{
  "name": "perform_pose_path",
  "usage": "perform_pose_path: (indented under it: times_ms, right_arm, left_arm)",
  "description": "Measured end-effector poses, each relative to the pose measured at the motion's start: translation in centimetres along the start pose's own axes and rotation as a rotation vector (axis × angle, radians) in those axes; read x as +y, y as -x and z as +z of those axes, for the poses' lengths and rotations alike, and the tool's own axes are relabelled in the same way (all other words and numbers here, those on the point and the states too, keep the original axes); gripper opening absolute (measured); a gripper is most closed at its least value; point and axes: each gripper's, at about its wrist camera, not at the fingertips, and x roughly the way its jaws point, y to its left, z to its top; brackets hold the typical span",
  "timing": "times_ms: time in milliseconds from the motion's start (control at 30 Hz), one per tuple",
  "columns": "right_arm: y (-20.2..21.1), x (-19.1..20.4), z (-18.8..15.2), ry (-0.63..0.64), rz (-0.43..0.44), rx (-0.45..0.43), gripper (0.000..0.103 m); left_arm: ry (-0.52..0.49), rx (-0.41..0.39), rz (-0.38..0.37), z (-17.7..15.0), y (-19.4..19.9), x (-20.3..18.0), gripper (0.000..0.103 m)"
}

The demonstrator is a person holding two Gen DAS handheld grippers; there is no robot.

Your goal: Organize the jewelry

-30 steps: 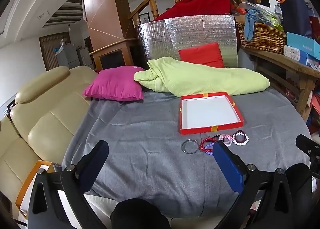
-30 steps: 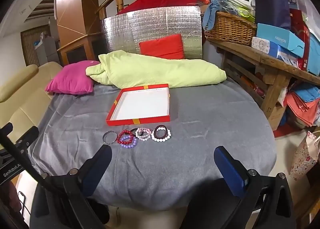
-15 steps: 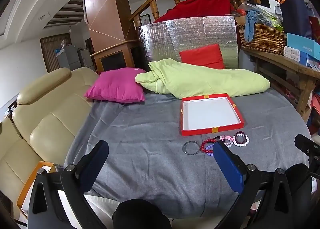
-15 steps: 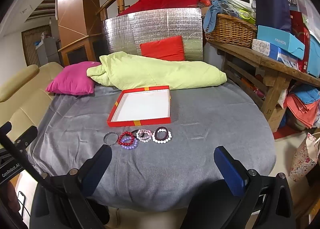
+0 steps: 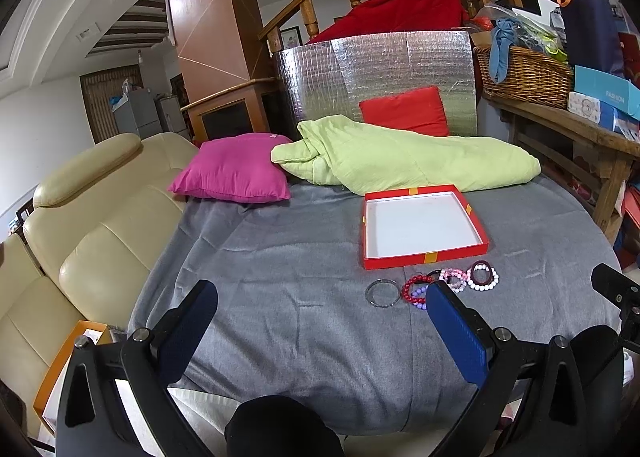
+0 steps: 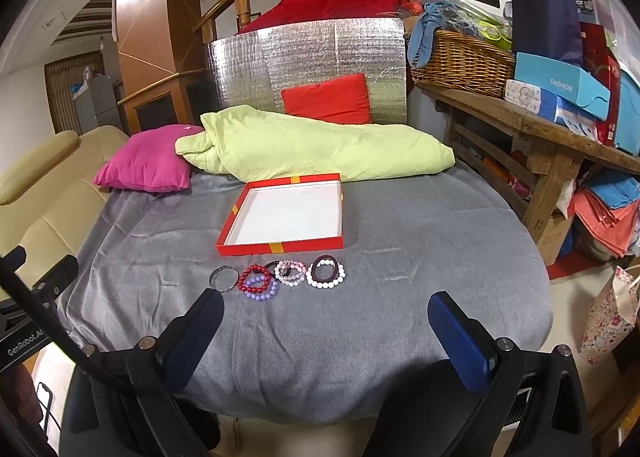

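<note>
A shallow red box with a white inside (image 5: 420,223) (image 6: 289,213) lies on the grey cloth. In front of it is a row of bracelets: a clear bangle (image 5: 383,292) (image 6: 223,278), a red bead bracelet (image 5: 414,289) (image 6: 255,284) over a lilac one, a pink bead one (image 6: 291,271), and a white bead one (image 5: 485,280) (image 6: 325,273) with a dark ring. My left gripper (image 5: 320,299) is open and empty, short of the row. My right gripper (image 6: 325,309) is open and empty, just short of the bracelets.
A green quilt (image 5: 404,157), a pink cushion (image 5: 234,173) and a red cushion (image 5: 404,111) lie behind the box. A beige sofa (image 5: 92,217) is to the left. A wooden bench (image 6: 540,129) with a basket and boxes stands on the right.
Both views have shifted slightly; the box and bracelets sit a little lower and nearer in the frames. Both grippers stay open.
</note>
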Motion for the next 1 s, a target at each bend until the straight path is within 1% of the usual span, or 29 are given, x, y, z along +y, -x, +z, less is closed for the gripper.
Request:
perform_pose_path:
  times_ms: [100,133,267,433,567,700,900,1000]
  right_arm:
    - [-0.1,0.1,0.0,0.003,0.000,0.000,0.103]
    - [-0.1,0.1,0.0,0.002,0.002,0.011,0.103]
    - [0.1,0.2,-0.1,-0.001,0.007,-0.014,0.103]
    - [0.1,0.3,0.0,-0.005,0.010,0.001,0.103]
    - [0.2,0.2,-0.1,-0.021,0.019,-0.011,0.103]
    - [-0.3,0.3,0.0,0.015,-0.011,0.028,0.103]
    - [-1.6,-0.2,0.1,0.011,-0.026,0.046,0.103]
    - [-3.1,-1.2,0.1,-0.014,-0.009,0.047,0.103]
  left_arm:
    - [-0.002,0.003,0.000,0.0,-0.1,0.0,0.103]
    - [-0.001,0.003,0.000,-0.1,-0.2,-0.1,0.103]
    - [-0.001,0.003,0.000,-0.1,-0.2,0.0,0.103]
    - [-0.001,0.004,-0.002,-0.1,-0.2,0.1,0.103]
    - [-0.001,0.007,-0.002,-0.2,-0.3,0.1,0.103]
    - [-0.002,0.013,-0.001,-0.4,-0.6,0.1,0.103]
    - [-0.007,0.036,-0.005,-0.7,-2.2,-0.1,0.103]
    - [-0.001,0.052,-0.034,-1.0,-3.8,-0.2,0.103]
